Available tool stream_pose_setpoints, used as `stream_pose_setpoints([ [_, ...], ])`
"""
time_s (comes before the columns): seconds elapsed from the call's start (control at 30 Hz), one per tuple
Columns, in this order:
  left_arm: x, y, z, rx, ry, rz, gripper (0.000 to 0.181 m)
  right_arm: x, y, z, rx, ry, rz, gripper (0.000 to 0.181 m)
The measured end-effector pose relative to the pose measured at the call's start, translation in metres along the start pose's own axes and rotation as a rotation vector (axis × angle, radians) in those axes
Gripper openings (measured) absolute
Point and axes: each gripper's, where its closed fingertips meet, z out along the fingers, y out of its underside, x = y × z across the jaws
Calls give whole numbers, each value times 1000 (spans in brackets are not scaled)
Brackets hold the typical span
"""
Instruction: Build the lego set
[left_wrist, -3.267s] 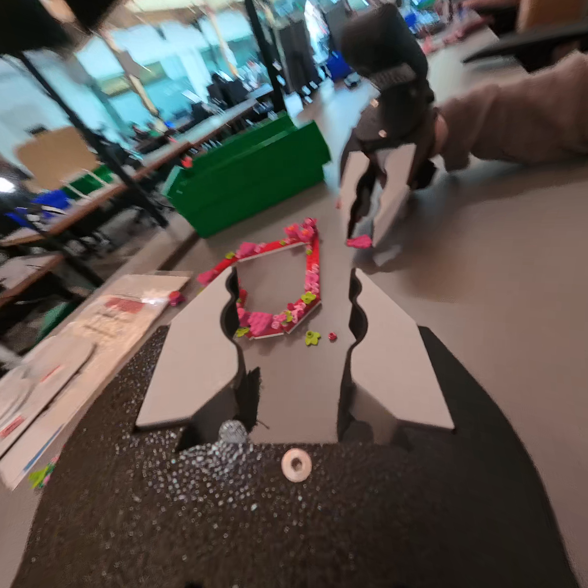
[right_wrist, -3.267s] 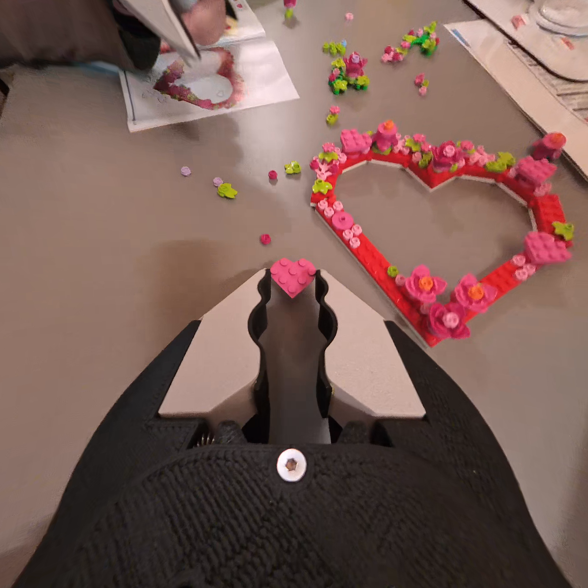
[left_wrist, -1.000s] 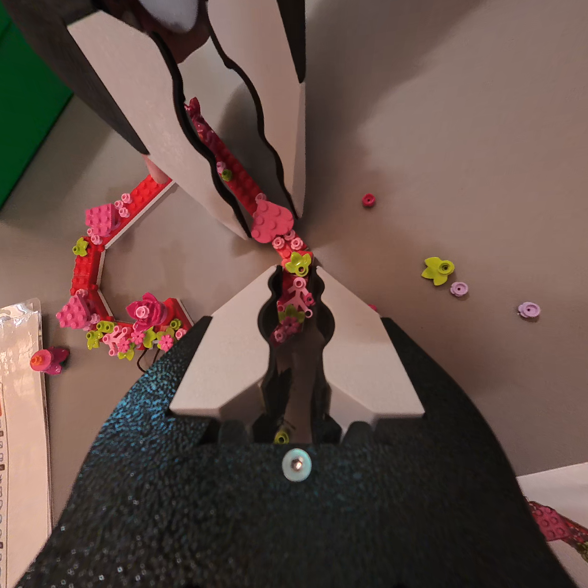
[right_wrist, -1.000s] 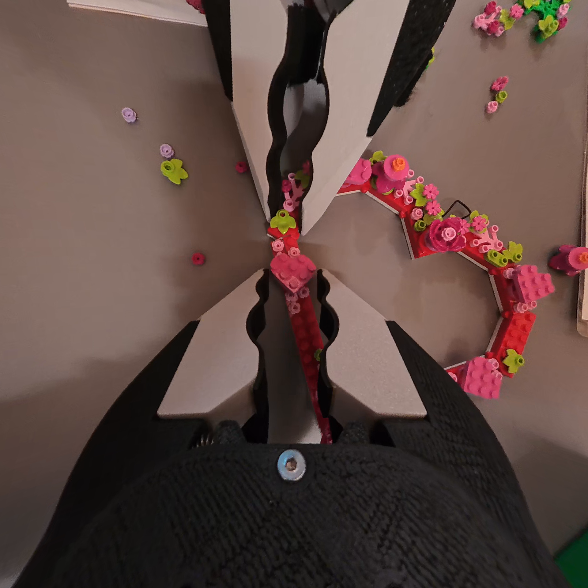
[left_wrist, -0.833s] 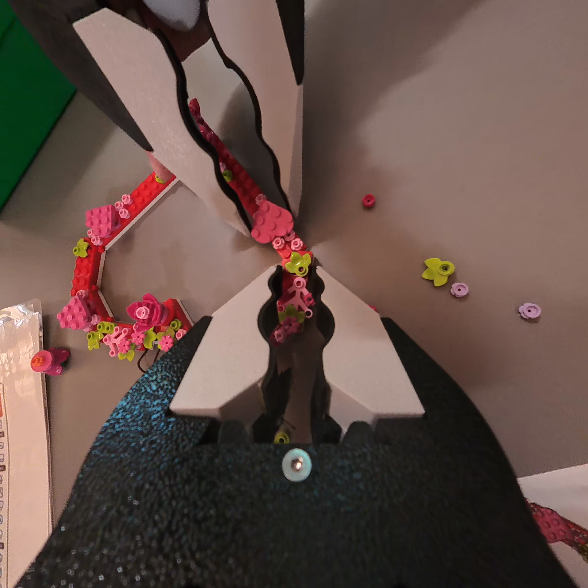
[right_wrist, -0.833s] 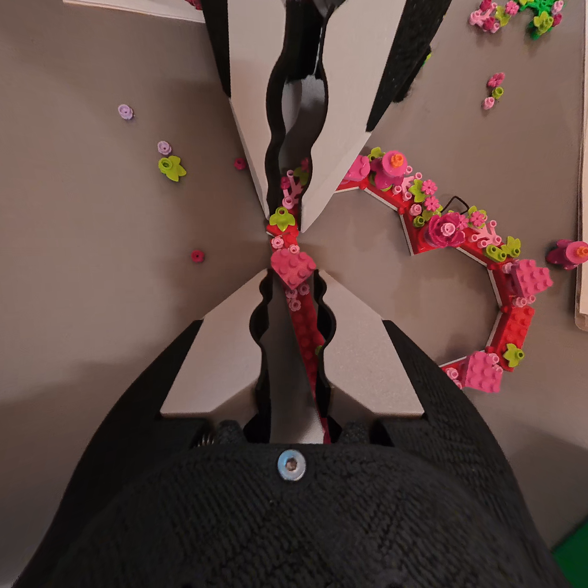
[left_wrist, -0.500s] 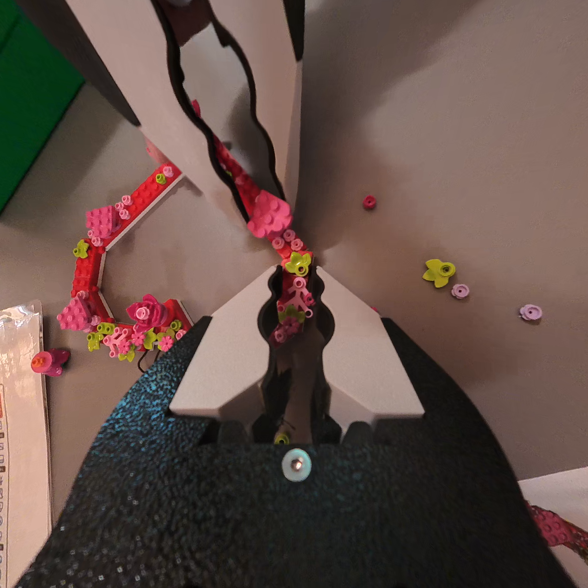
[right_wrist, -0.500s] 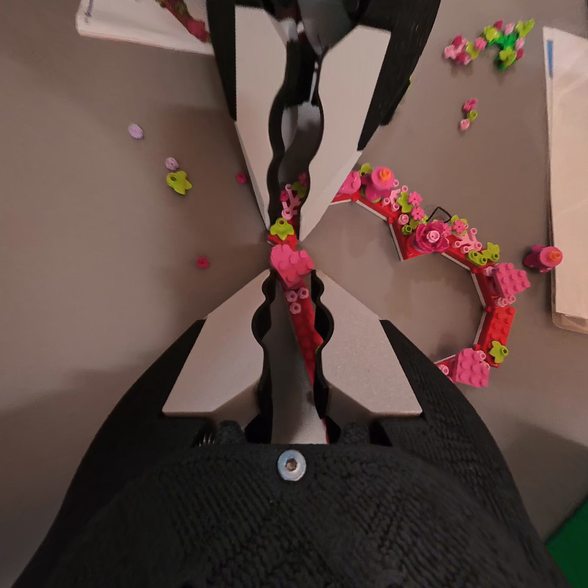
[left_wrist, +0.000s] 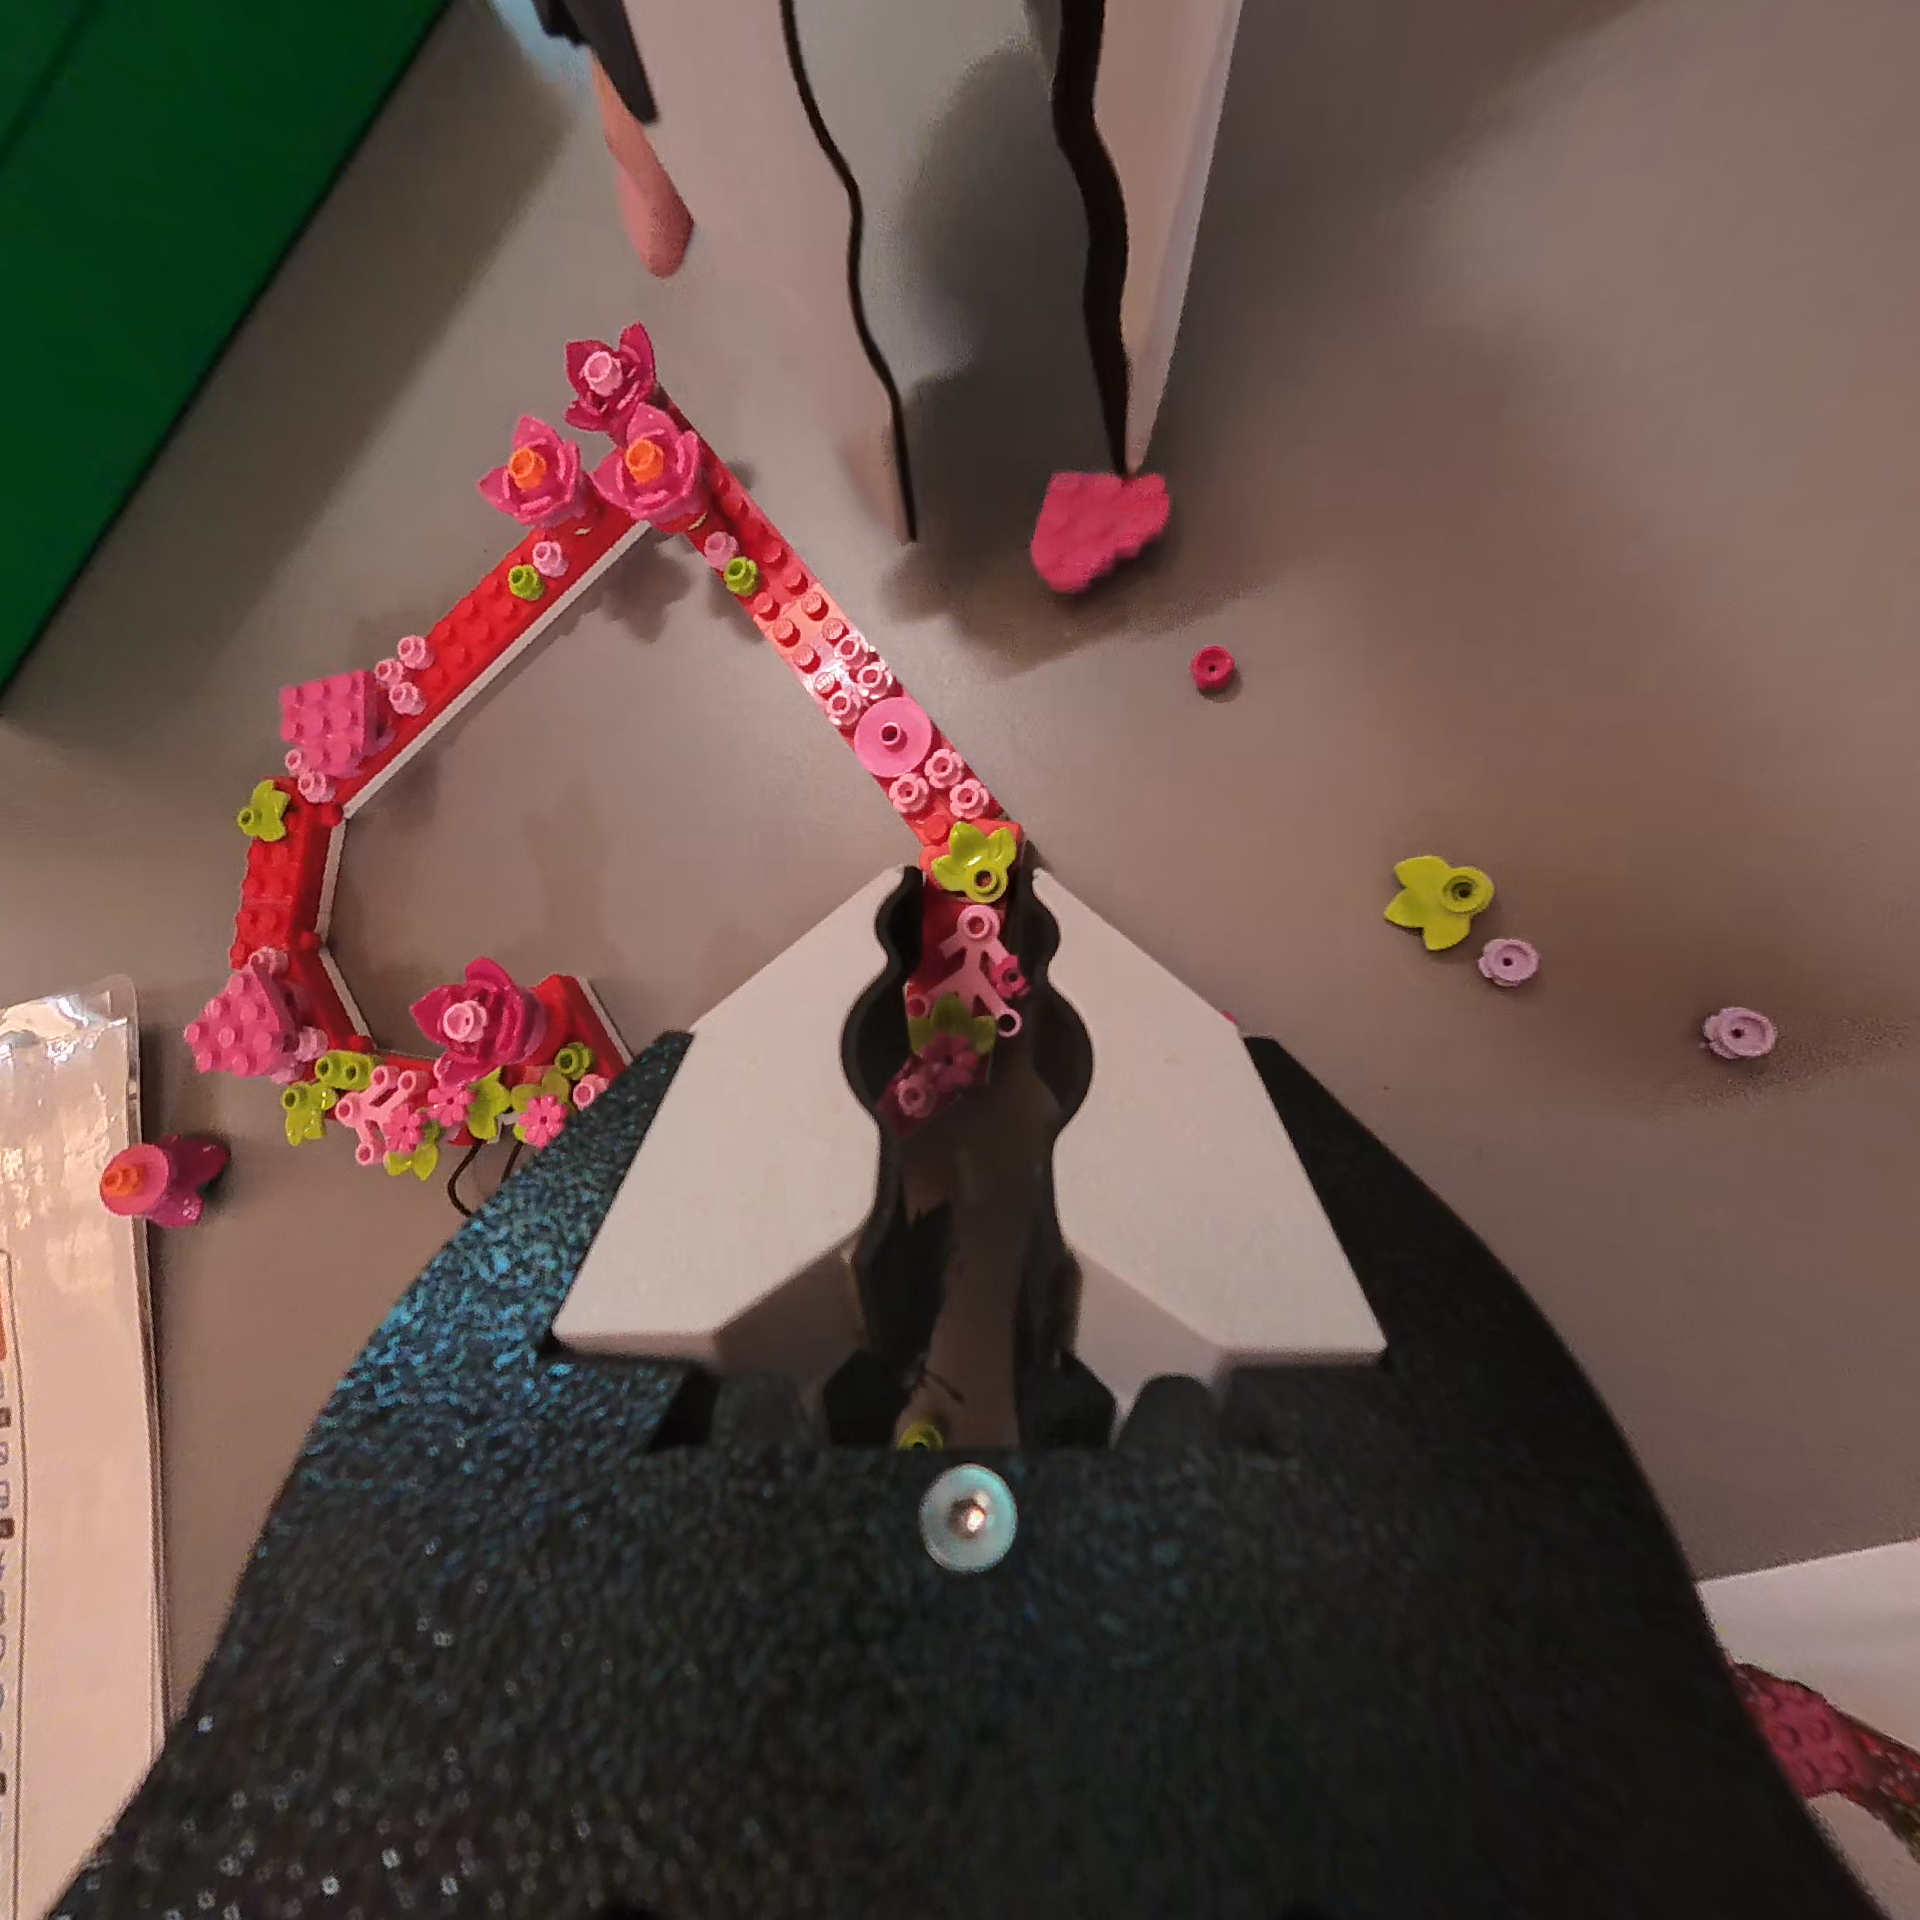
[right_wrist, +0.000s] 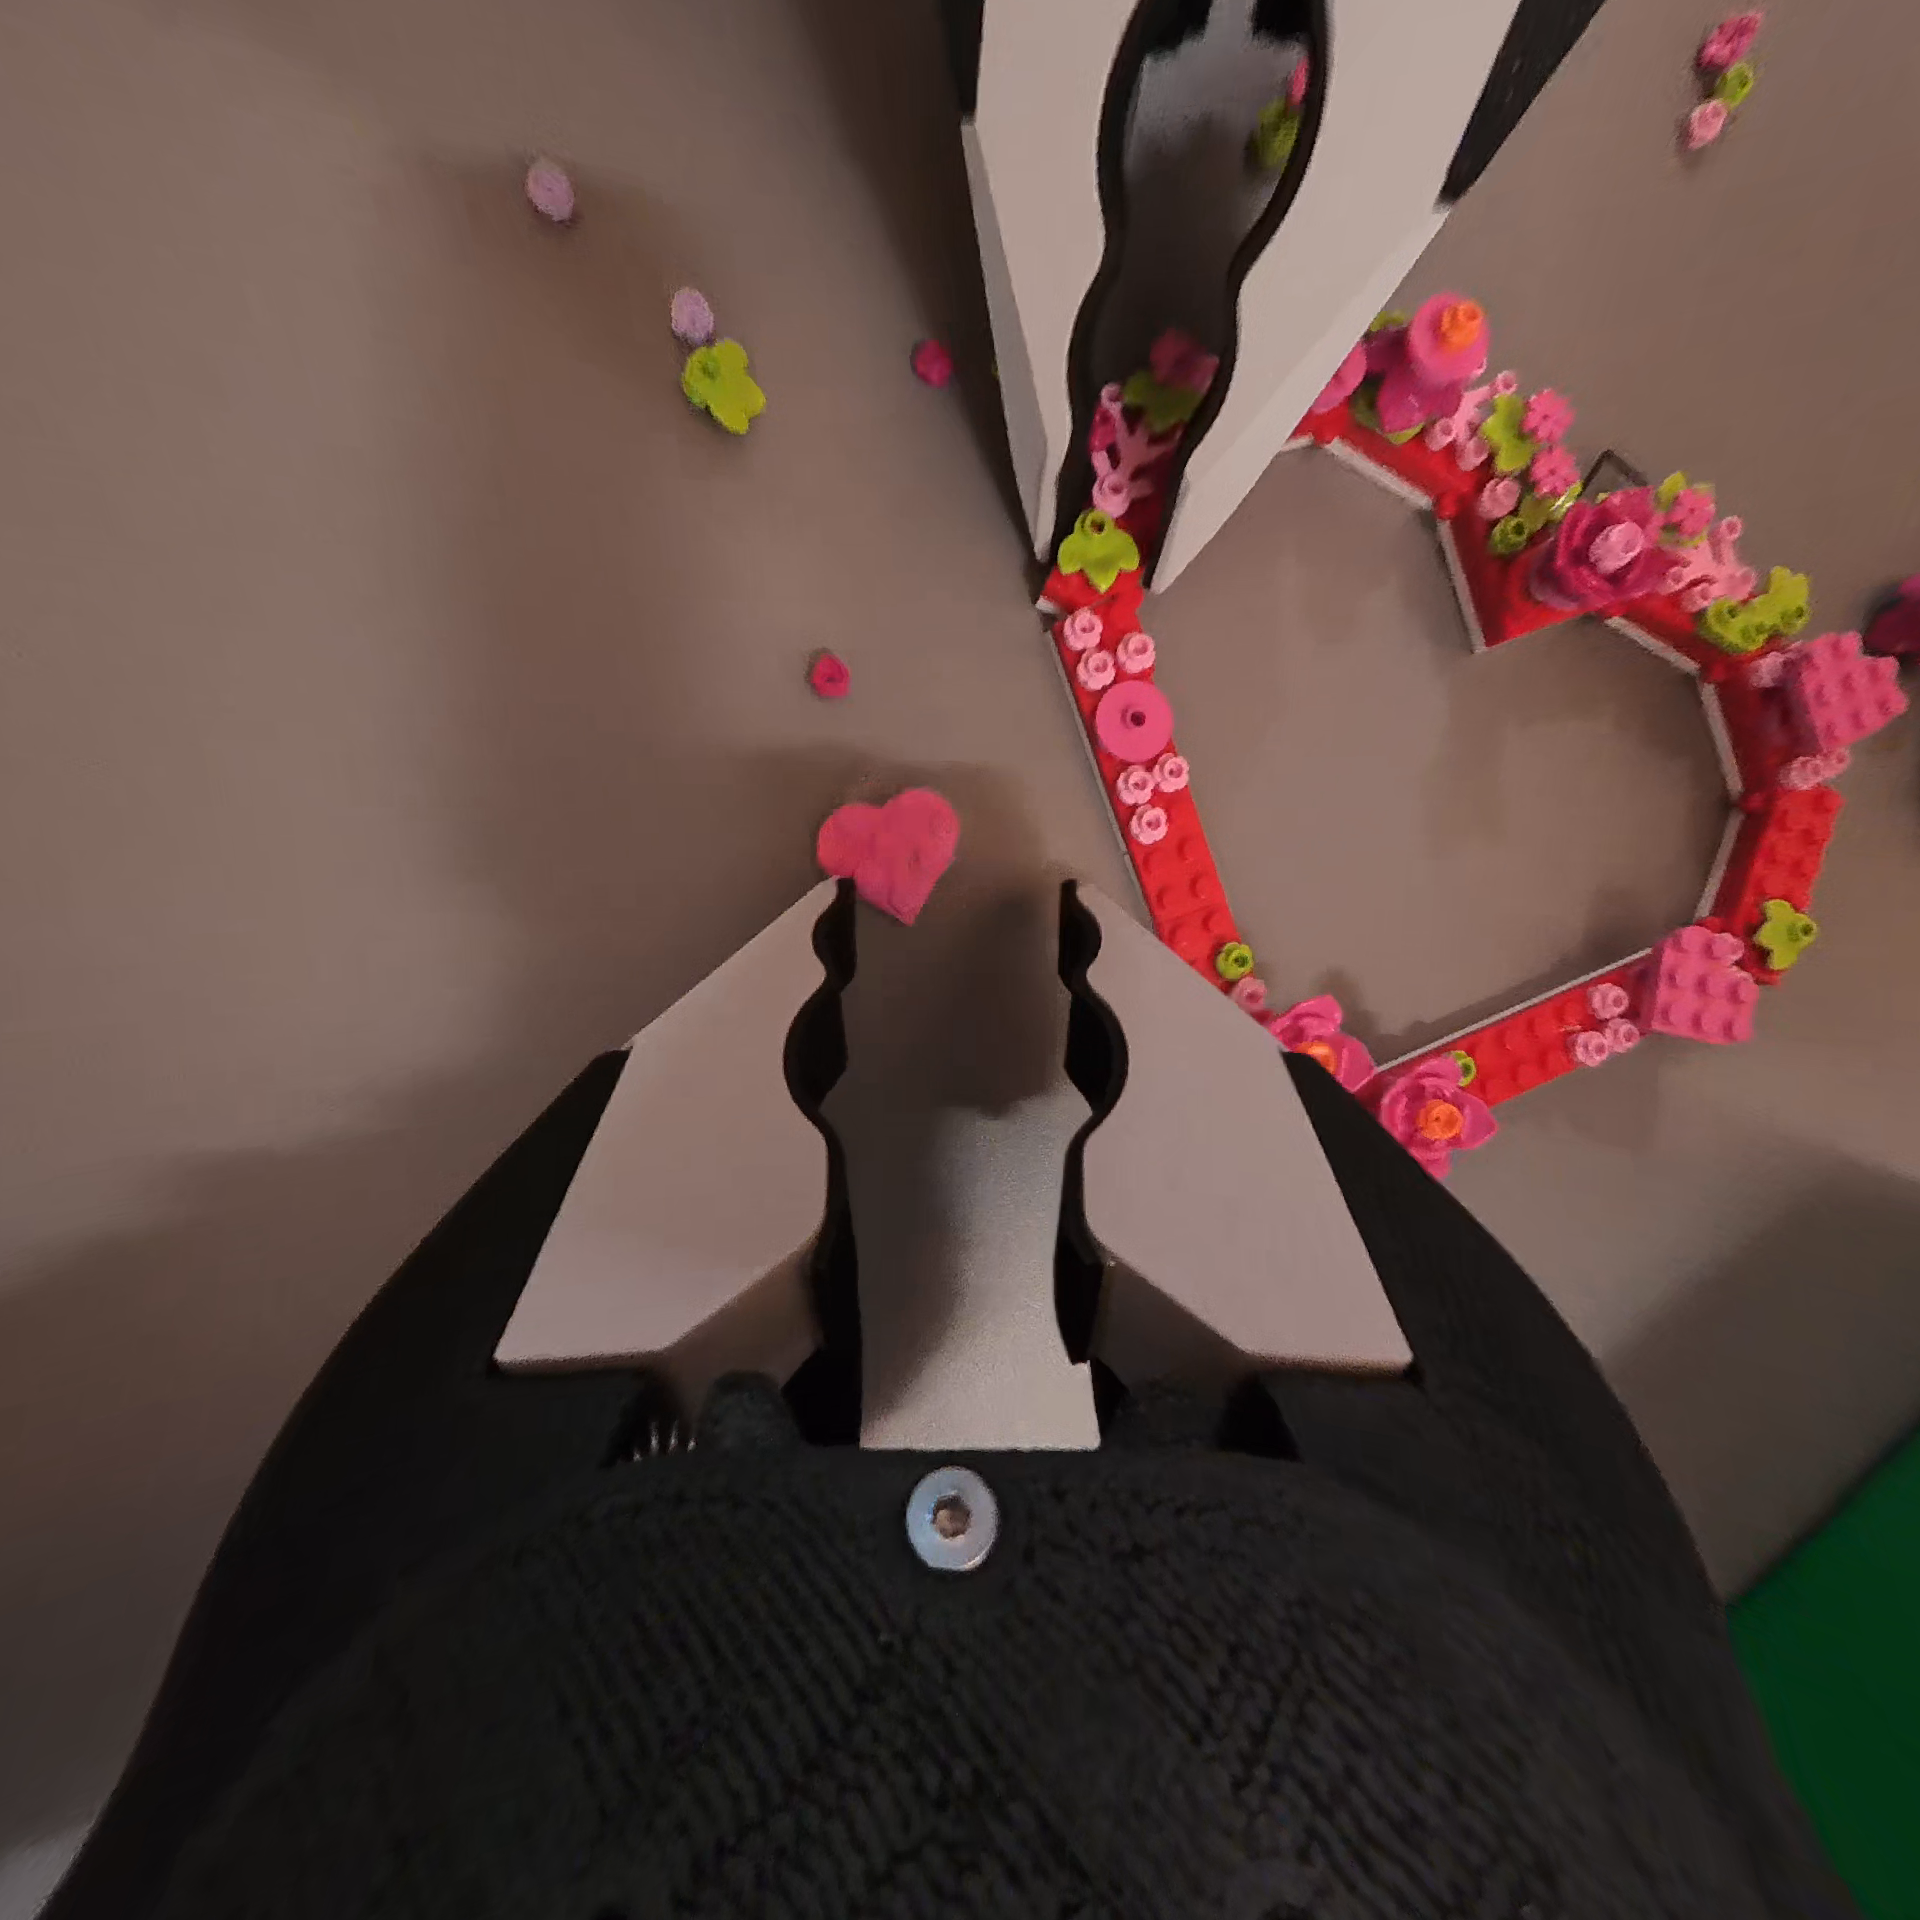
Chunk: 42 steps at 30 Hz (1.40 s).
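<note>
A red heart-shaped lego frame with pink flowers and lime leaves lies on the grey table; it also shows in the right wrist view. My left gripper is shut on the frame's upper left edge, also seen from the right wrist view. My right gripper is open beside the frame and shows in the left wrist view. A small pink heart piece is at its left fingertip, outside the jaws and off the frame, blurred. I cannot tell whether it rests on the table.
Loose pieces lie beside the frame: a lime leaf, two lilac studs, a magenta stud, a magenta flower. A green bin stands beyond the frame. A plastic bag and a white booklet lie nearby. Spacing between my two grippers at the tips: around 7 cm. From the right gripper's tips to the magenta stud is close to 4 cm. Seen from the right wrist view as well.
My right gripper has opened and drawn back off the frame edge. The pink heart piece has left its jaws and sits beside the frame. My left gripper stays clamped.
</note>
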Motion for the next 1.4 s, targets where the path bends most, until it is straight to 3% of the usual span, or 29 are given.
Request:
stream_pose_setpoints([
  [0.2,0,0,0,2,-1,2,16,20,-19,12,39,65,-62,36],
  [0.43,0,-1,1,3,-4,1,16,39,-24,20,28,8,-42,28],
  [0.57,0,-1,1,4,-4,1,16,33,-29,18,56,-96,8,26],
  [0.77,0,-1,1,3,-3,0,16,38,-42,24,99,-101,-7,0],
  [1.07,-1,-2,3,-4,-5,-9,16,31,-39,32,66,-141,8,0],
  [1.4,-1,-2,3,-19,0,-47,16,33,-39,31,94,-86,53,0],
])
